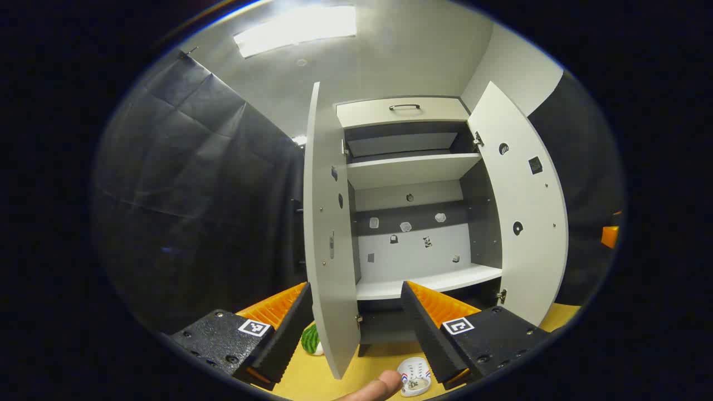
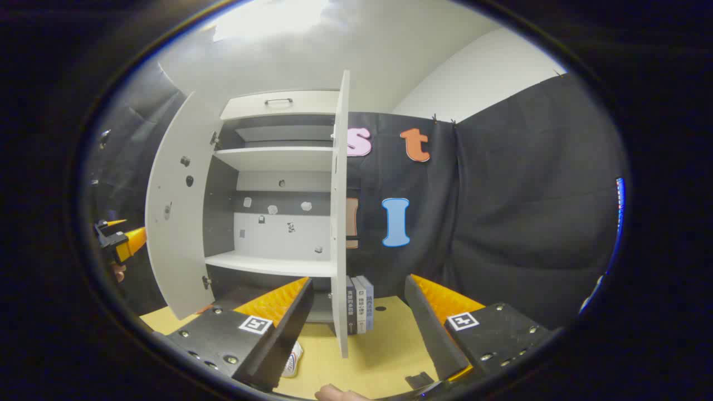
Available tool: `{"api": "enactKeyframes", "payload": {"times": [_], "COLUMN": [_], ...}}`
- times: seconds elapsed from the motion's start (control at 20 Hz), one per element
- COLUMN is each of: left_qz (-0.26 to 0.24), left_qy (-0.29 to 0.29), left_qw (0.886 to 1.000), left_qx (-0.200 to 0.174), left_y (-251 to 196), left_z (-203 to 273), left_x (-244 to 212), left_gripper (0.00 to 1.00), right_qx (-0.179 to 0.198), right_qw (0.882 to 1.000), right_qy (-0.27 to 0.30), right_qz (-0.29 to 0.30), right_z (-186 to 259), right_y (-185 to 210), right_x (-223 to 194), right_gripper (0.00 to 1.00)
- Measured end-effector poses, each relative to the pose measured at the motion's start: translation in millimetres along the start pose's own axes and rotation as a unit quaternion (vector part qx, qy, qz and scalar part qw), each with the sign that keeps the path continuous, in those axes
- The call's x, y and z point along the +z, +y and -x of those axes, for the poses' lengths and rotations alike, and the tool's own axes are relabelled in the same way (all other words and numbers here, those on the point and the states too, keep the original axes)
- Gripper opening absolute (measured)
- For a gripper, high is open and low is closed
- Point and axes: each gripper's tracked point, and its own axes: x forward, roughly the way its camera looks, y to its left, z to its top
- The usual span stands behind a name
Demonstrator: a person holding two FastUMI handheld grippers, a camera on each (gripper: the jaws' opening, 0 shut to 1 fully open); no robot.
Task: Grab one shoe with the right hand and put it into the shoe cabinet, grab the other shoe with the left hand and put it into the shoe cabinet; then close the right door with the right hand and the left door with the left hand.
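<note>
Shoe cabinet (image 1: 412, 167) stands on the yellow counter (image 1: 312, 379) with both doors swung wide. In the left gripper view the left door (image 1: 328, 245) is seen nearly edge-on and the right door (image 1: 523, 211) is angled outward. Interior shelves (image 1: 429, 281) carry no shoes (small marks on the back panel are too small to identify).

Left gripper (image 1: 356, 317): jaws released and spread wide, holding nothing, with the lower edge of the left door between them. One shoe (image 1: 415, 379), white with a patterned sole, lies on the counter below the cabinet, just beside the right-hand finger. A fingertip (image 1: 381, 387) shows at the bottom edge next to it. A green striped object (image 1: 310, 338) sits on the counter beside the left door.

Right gripper (image 2: 359, 312): jaws likewise released, empty, with the right door's edge (image 2: 340, 223) between them. A white shoe (image 2: 292, 359) lies on the counter, partly hidden behind the left-hand finger. Several books (image 2: 361, 303) stand upright just beside the right door. The other gripper (image 2: 120, 239) appears at the far left of the right gripper view, beyond the left door (image 2: 178, 223).
</note>
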Motion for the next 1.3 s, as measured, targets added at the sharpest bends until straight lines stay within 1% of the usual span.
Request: {"api": "enactKeyframes", "payload": {"times": [0.05, 0.1, 0.2, 0.25, 0.35, 0.45, 0.55, 0.6, 0.65, 0.8, 0.85, 0.9, 1.05, 1.2, 1.25, 1.3], "left_qz": [0.029, 0.036, 0.012, 0.007, 0.019, 0.027, 0.020, 0.018, 0.017, 0.024, 0.025, 0.028, 0.034, 0.036, 0.038, 0.041], "left_qy": [0.015, 0.007, -0.010, -0.011, -0.005, 0.000, -0.003, -0.004, -0.004, 0.001, 0.001, 0.002, 0.004, 0.005, 0.005, 0.007], "left_qw": [0.999, 0.999, 1.000, 1.000, 1.000, 0.999, 0.999, 0.999, 0.999, 0.997, 0.997, 0.997, 0.997, 0.997, 0.997, 0.997], "left_qx": [-0.010, -0.005, 0.011, 0.008, -0.012, -0.023, -0.026, -0.033, -0.044, -0.069, -0.074, -0.074, -0.070, -0.069, -0.066, -0.066], "left_y": [-5, -2, 11, 10, 2, -1, -3, -6, -12, -21, -21, -20, -13, -5, -2, 1], "left_z": [-1, -3, -5, -3, 1, 6, 10, 14, 17, 27, 29, 29, 30, 32, 33, 34], "left_x": [-1, 7, 13, 14, 13, 9, 9, 8, 6, 0, -1, -2, -5, -10, -11, -12], "left_gripper": [0.97, 0.98, 0.98, 0.98, 0.97, 0.97, 0.97, 0.97, 0.97, 0.97, 0.95, 0.97, 0.97, 0.97, 0.97, 0.97], "right_qx": [0.001, 0.000, -0.004, -0.005, -0.006, -0.003, 0.000, 0.001, 0.001, 0.000, -0.001, -0.002, 0.000, 0.013, 0.017, 0.024], "right_qw": [1.000, 1.000, 1.000, 1.000, 1.000, 1.000, 1.000, 1.000, 1.000, 1.000, 1.000, 1.000, 1.000, 1.000, 1.000, 0.999], "right_qy": [0.000, -0.001, -0.004, -0.005, -0.006, -0.007, -0.004, -0.002, 0.000, 0.002, 0.002, 0.003, 0.008, 0.013, 0.014, 0.016], "right_qz": [0.001, 0.002, 0.002, 0.001, 0.002, 0.004, 0.006, 0.006, 0.006, 0.006, 0.007, 0.009, 0.012, 0.012, 0.012, 0.013], "right_z": [1, 2, 4, 5, 8, 8, 8, 7, 7, 5, 5, 4, 2, -1, -2, -3], "right_y": [0, -1, -6, -8, -11, -10, -7, -6, -5, -3, -3, -3, 0, 12, 17, 24], "right_x": [1, 0, 2, 3, 3, 4, -1, -2, -4, -7, -7, -8, -11, -18, -19, -22], "right_gripper": [0.98, 0.99, 0.98, 0.98, 0.98, 1.00, 0.98, 1.00, 0.98, 0.99, 0.99, 0.99, 0.99, 0.98, 0.95, 0.98]}}
